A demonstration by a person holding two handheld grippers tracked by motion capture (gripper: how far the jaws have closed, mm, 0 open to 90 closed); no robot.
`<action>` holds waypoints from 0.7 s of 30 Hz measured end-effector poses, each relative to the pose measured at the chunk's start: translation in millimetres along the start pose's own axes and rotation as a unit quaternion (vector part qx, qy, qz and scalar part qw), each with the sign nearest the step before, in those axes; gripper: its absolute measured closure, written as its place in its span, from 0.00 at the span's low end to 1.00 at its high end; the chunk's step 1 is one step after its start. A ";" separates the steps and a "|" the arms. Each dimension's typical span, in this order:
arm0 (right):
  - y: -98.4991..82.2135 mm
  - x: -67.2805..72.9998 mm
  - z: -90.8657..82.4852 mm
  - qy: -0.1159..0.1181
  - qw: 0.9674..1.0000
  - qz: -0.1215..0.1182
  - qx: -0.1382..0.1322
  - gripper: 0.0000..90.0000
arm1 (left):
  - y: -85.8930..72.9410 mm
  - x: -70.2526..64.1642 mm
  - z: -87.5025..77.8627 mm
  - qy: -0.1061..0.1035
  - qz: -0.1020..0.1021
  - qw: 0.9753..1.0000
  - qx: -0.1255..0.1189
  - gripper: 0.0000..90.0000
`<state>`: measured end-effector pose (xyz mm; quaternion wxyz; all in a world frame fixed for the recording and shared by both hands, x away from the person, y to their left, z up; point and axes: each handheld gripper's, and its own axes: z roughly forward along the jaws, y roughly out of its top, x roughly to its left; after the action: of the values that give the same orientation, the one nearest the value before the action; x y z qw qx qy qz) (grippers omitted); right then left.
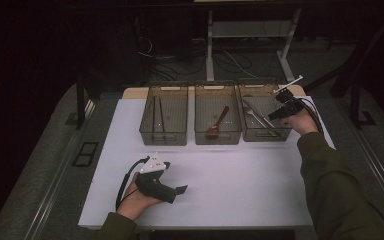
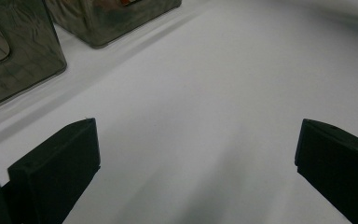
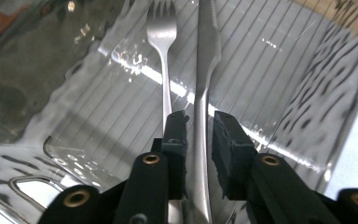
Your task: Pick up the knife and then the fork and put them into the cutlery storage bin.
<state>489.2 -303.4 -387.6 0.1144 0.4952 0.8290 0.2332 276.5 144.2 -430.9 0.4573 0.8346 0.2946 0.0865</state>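
The right gripper (image 3: 199, 122) reaches into a clear bin (image 3: 307, 93), jaws straddling a knife (image 3: 207, 51), a fork (image 3: 164, 56) just beside. The left gripper (image 2: 196, 154) rests wide open above the table (image 2: 214, 84).

Dim room, grey floor (image 1: 45, 165). White table (image 1: 230, 180) lit from above. Behind: white desk legs (image 1: 210, 50), tangled cables (image 1: 180, 62) on floor.

Three bins stand in a row along the far edge of the table (image 1: 220, 190). The left bin (image 1: 163, 114) holds chopsticks (image 1: 160, 117); the middle bin (image 1: 218, 113) holds a spoon (image 1: 217, 125); the right bin (image 1: 263, 112), nearest the far right corner, holds a fork (image 3: 163, 51) lying just left of a knife (image 3: 206, 70), side by side.
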 end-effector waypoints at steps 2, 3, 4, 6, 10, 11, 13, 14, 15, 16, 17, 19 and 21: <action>-0.5 -1.1 -1.6 0.002 1.000 0.004 -0.007 0.76 | 0.0 -0.1 0.1 0.000 0.001 1.000 0.000 0.00; -0.7 -1.5 -2.5 0.002 1.000 0.008 -0.010 0.73 | 0.0 0.0 0.1 0.001 0.001 1.000 0.001 0.00; -0.8 -2.3 -3.3 0.001 1.000 0.008 -0.016 0.70 | 0.0 0.1 0.2 0.001 0.001 1.000 0.001 0.00; -1.1 -3.0 -5.7 0.003 1.000 0.011 -0.024 0.65 | 0.0 0.3 0.1 0.002 0.001 1.000 0.001 0.00; -1.2 -3.3 -9.8 0.016 0.999 0.016 -0.047 0.54 | -0.1 1.5 -0.6 0.004 0.001 1.000 0.001 0.00; -1.2 -3.5 -11.1 0.015 0.998 0.018 -0.053 0.52 | -0.3 1.8 -0.8 0.005 0.000 1.000 0.000 0.00; -1.2 -3.5 -13.2 0.022 0.998 0.019 -0.063 0.46 | -0.1 3.3 -1.3 0.005 -0.001 1.000 -0.002 0.00; -1.4 -3.1 -14.5 0.021 0.997 0.019 -0.068 0.44 | -0.1 3.9 -1.6 0.006 0.000 1.000 -0.002 0.00; -1.5 -2.9 -15.8 0.019 0.997 0.019 -0.072 0.43 | -0.1 4.5 -1.8 0.007 -0.001 1.000 -0.002 0.00; -1.6 -2.6 -16.9 0.018 0.997 0.020 -0.078 0.41 | -0.2 4.9 -1.7 0.007 -0.002 1.000 -0.002 0.00; -1.9 -2.1 -18.1 0.016 0.996 0.018 -0.083 0.39 | -0.2 5.1 -1.5 0.007 -0.003 1.000 -0.002 0.00; -2.0 -0.6 -20.6 0.011 0.995 0.018 -0.095 0.35 | -0.3 5.5 -0.8 0.007 -0.003 1.000 -0.002 0.00; -2.6 0.4 -23.7 0.015 0.994 0.019 -0.104 0.34 | -0.2 6.4 -0.4 0.008 0.000 1.000 -0.001 0.00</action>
<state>477.0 -310.6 -368.4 0.1480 0.4924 0.7927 0.3275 281.4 148.2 -431.6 0.4555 0.8337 0.2981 0.0930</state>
